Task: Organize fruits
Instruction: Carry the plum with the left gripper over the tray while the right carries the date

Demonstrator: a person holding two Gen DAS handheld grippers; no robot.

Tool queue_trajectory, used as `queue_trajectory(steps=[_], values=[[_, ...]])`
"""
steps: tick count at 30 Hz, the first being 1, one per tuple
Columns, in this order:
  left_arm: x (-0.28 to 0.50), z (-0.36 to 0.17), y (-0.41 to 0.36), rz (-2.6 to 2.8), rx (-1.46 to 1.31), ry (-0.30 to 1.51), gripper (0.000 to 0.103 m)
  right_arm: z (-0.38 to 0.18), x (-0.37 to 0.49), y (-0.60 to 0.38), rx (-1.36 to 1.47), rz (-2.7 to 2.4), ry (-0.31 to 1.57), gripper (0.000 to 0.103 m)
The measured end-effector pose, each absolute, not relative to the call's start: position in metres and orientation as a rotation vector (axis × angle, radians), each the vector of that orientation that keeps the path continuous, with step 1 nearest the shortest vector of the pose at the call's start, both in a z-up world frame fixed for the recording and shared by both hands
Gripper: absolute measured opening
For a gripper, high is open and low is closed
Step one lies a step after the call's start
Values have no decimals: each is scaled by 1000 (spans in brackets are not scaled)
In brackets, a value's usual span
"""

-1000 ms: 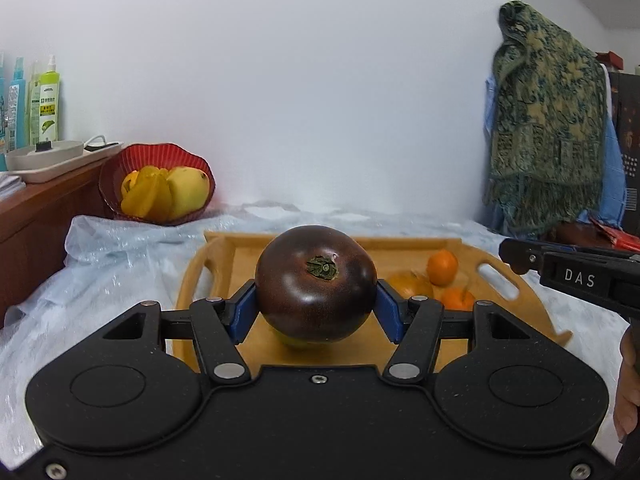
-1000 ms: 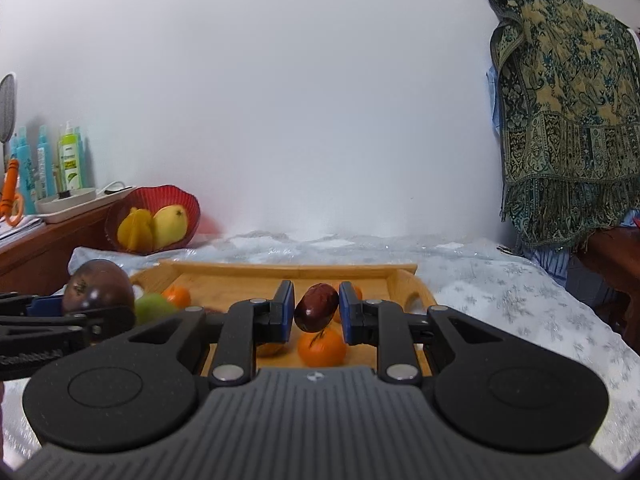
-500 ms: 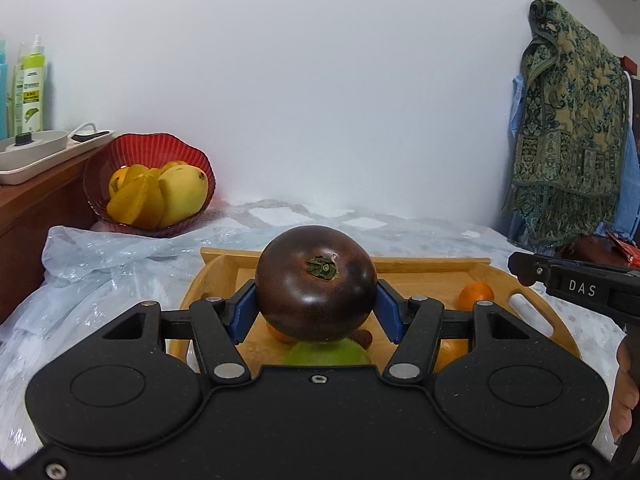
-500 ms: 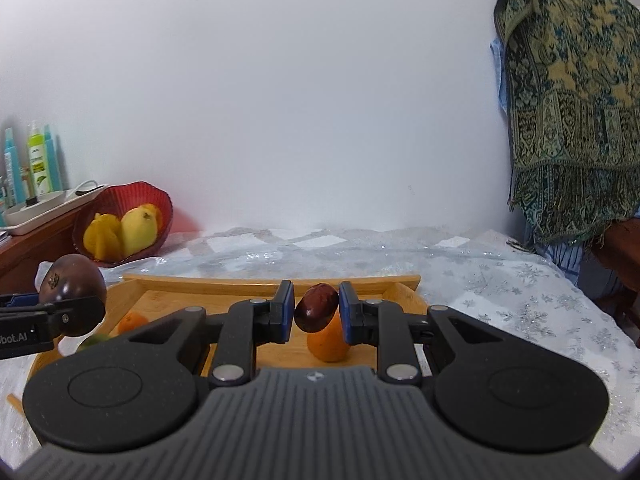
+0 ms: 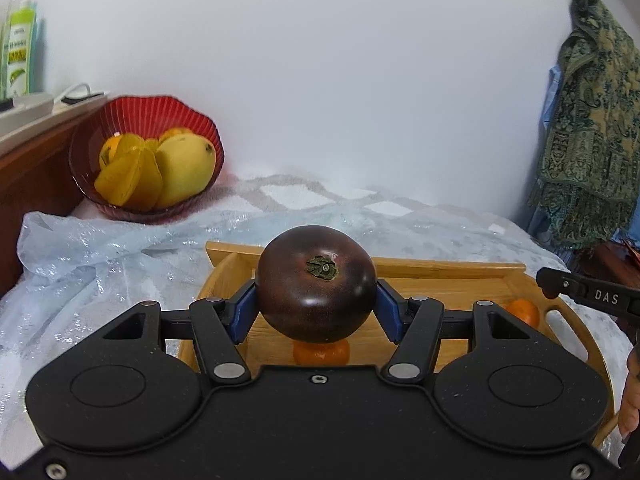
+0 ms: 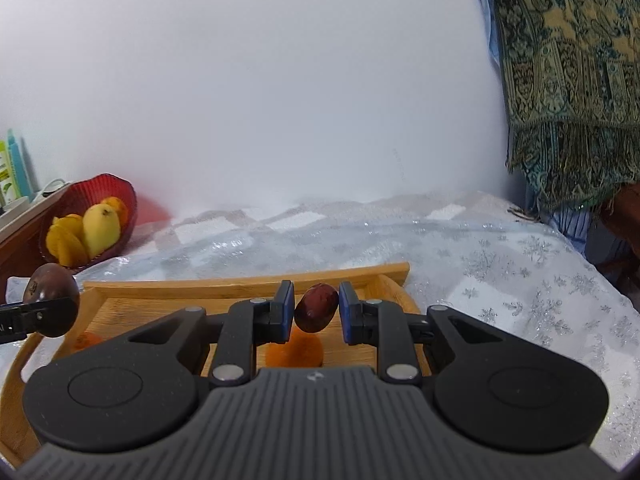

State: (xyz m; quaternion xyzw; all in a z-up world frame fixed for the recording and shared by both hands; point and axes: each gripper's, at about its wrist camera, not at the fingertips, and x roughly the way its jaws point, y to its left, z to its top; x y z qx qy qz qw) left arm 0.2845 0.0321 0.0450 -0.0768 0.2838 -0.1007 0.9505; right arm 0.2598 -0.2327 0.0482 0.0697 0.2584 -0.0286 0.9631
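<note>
From the left wrist camera, the left gripper (image 5: 316, 306) holds a large, round, dark purple fruit (image 5: 316, 283) squeezed between its two blue pads (image 5: 242, 312), stem end facing the camera. The fruit is lifted above a wooden tray (image 5: 448, 280) that sits on a table under a shiny plastic cover (image 5: 120, 264). A small orange fruit (image 5: 321, 352) lies on the tray directly beneath the held one, and a second orange fruit (image 5: 522, 312) lies near the tray's right handle. At the back left, against the white wall, a red bowl (image 5: 120, 116) holds yellow mangoes (image 5: 184, 170) and starfruit. A patterned green cloth (image 5: 588, 120) hangs at the right. The tip of the right gripper (image 5: 560, 282) enters from the right edge. From the right wrist camera, the right gripper (image 6: 316, 312) pinches a small, reddish-brown, date-like fruit (image 6: 316, 307) between its narrowly spaced blue pads (image 6: 285, 312), held above the same wooden tray (image 6: 240, 280). An orange fruit (image 6: 295, 350) sits on the tray below it. At the far left, the dark purple fruit (image 6: 51, 300) appears in the left gripper (image 6: 24, 314), with the red bowl (image 6: 104, 190) behind it.
</note>
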Motion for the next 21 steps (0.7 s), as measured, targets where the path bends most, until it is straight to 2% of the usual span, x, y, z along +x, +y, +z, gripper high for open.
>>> queue_trajectory(steps=[21], values=[[334,35,0,-216,-132,748,58,31,292,-255,197,-43,640,27]])
